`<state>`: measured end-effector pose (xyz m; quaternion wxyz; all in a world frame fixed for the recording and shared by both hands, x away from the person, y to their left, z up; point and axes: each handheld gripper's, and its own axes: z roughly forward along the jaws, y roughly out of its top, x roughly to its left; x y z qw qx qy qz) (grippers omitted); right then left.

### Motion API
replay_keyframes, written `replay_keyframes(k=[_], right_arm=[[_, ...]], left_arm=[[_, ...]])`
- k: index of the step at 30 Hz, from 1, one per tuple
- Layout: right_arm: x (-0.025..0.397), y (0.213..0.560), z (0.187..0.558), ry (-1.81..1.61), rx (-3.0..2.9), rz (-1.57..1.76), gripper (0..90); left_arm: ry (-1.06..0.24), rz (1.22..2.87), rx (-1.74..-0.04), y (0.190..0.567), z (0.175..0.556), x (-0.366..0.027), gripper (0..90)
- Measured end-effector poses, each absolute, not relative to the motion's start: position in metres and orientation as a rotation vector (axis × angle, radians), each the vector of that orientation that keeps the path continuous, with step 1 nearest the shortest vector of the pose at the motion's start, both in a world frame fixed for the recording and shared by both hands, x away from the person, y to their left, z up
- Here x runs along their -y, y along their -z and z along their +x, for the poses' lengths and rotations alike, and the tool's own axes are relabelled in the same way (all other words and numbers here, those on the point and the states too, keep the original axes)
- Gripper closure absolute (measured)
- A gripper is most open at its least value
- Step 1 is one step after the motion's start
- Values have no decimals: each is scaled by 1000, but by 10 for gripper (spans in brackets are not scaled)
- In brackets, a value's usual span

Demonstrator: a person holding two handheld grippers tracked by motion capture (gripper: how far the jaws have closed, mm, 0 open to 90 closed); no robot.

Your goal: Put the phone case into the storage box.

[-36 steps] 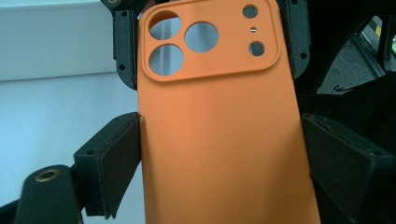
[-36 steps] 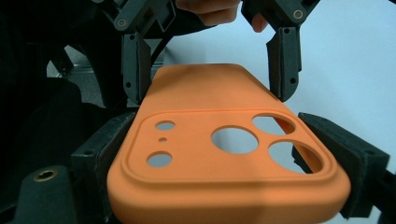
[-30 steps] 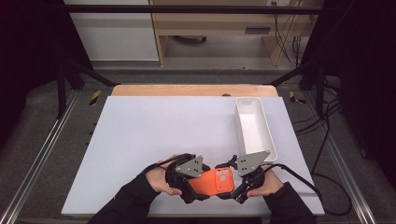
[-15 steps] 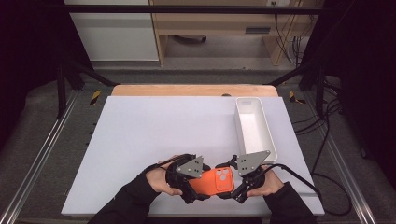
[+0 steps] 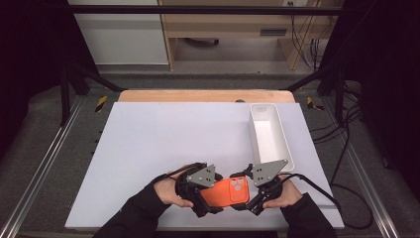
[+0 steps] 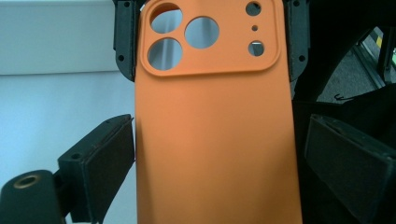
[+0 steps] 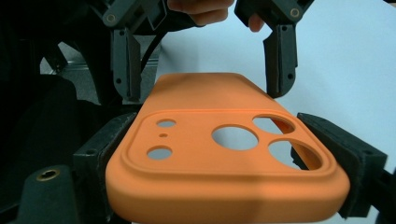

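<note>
1. One orange phone case point(image 5: 228, 191) is held above the near edge of the white table point(image 5: 163, 144), between the two grippers, with its camera-cutout end toward the right gripper point(image 5: 253, 194).
2. In the right gripper view the case point(image 7: 224, 158) is seen clamped at that cutout end – both jaws lie against its long sides, closed to the width of the case.
3. In the left gripper view the plain end of the case point(image 6: 215, 140) lies between the jaws of the left gripper point(image 5: 200, 196); one pad point(image 6: 105, 158) touches a side, while the other pad point(image 6: 348, 163) stands clear, so the jaws are part open and nothing is gripped.
4. The step in hand is judged to be a handover or a two-handed hold of the case.
5. Next, either the left jaws must be closed or that gripper drawn away – presumably before the case is carried to the white bin point(image 5: 270, 136).
6. Counted: one case, one bin, two grippers.
</note>
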<state>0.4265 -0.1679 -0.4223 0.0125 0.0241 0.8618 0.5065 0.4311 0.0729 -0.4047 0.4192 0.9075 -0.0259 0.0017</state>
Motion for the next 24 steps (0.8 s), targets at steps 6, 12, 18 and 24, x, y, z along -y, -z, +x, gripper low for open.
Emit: replay_keyframes(k=[6, 12, 18, 24], right_arm=[[172, 419, 427, -1560, -2670, 87, 162], [176, 414, 427, -1531, -2662, 89, 160], [180, 410, 427, -1478, -2665, 96, 160], [184, 404, 429, -1445, -2671, 113, 160]], left_arm=[[-22, 2264, 17, 401, 433, -79, 53], [-50, 2243, -27, 397, 435, -86, 35], [-62, 2238, -65, 396, 437, -93, 11], [-71, 2246, -105, 399, 439, -99, 3]])
